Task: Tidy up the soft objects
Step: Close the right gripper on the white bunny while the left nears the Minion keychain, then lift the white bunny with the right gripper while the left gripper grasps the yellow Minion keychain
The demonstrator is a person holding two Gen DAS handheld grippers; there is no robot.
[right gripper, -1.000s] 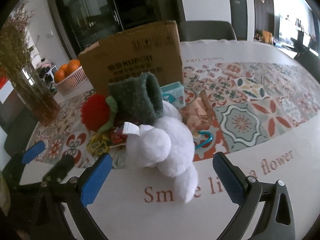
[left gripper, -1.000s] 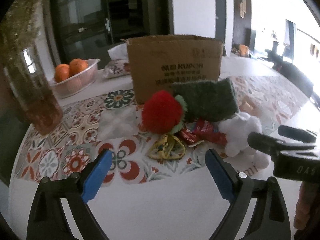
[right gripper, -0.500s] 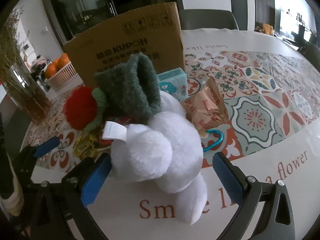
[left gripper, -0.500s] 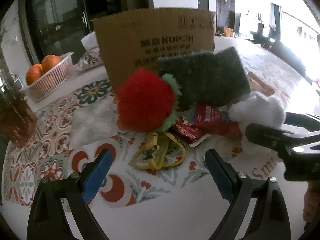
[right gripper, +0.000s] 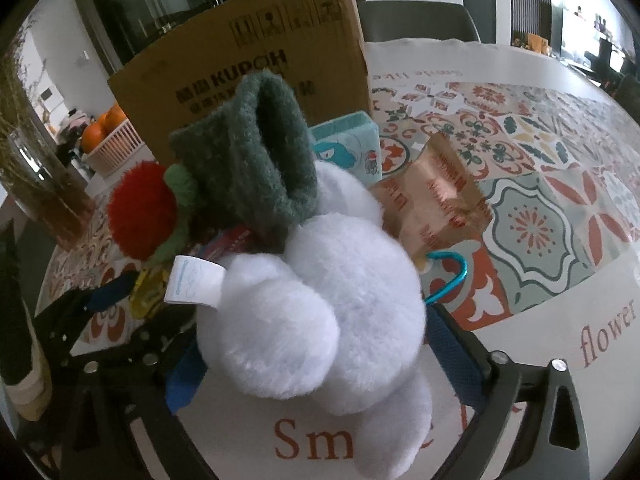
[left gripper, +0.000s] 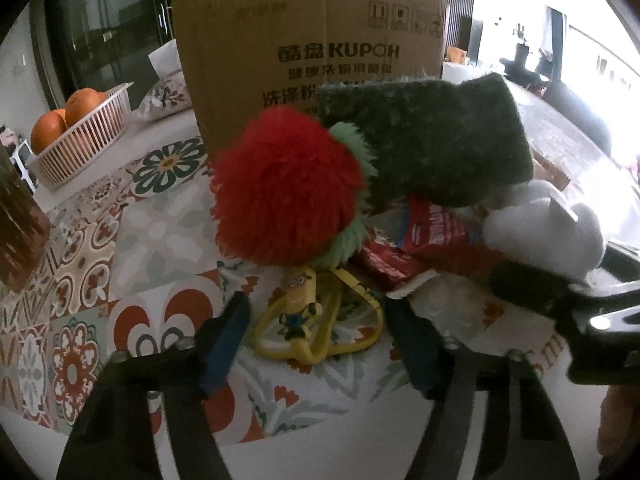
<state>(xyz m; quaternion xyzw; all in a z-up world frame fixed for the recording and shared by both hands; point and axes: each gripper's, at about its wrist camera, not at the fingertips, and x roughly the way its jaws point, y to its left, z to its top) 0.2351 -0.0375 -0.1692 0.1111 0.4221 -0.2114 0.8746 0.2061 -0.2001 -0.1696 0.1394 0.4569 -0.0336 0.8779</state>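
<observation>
Landmark: brown cardboard box [left gripper: 308,68] printed KUPOH, standing upright on a table covered with a patterned tile-print tablecloth [right gripper: 532,216] in red, green and cream, with a plain white border carrying red lettering ("Sm…", "flower").

In front of the box, a heap: fuzzy red pompom with green fringe [left gripper: 286,184], dark green knitted sock-like piece [left gripper: 432,136] leaning against the box, red snack wrappers [left gripper: 432,232], fluffy white plush toy [right gripper: 320,304] at the front of the pile. Yellow plastic minion hanger [left gripper: 308,320] lies flat below the pompom.

Right of the box: teal tissue pack [right gripper: 352,148], copper foil snack bag [right gripper: 432,196], blue carabiner [right gripper: 448,276].

Left of the box: pink basket of oranges [left gripper: 76,132], glass vase with dried stems [right gripper: 36,176].

Behind the box: dark glass doors, grey chair back, bright windows far right.

Left gripper [left gripper: 320,344]: jaws closing, roughly half-wide, minion hanger between them, pads not clearly pressing it.

Right gripper [right gripper: 316,360]: jaws wide, narrowing slightly, straddling the white plush; contact with the pads can't be told.
</observation>
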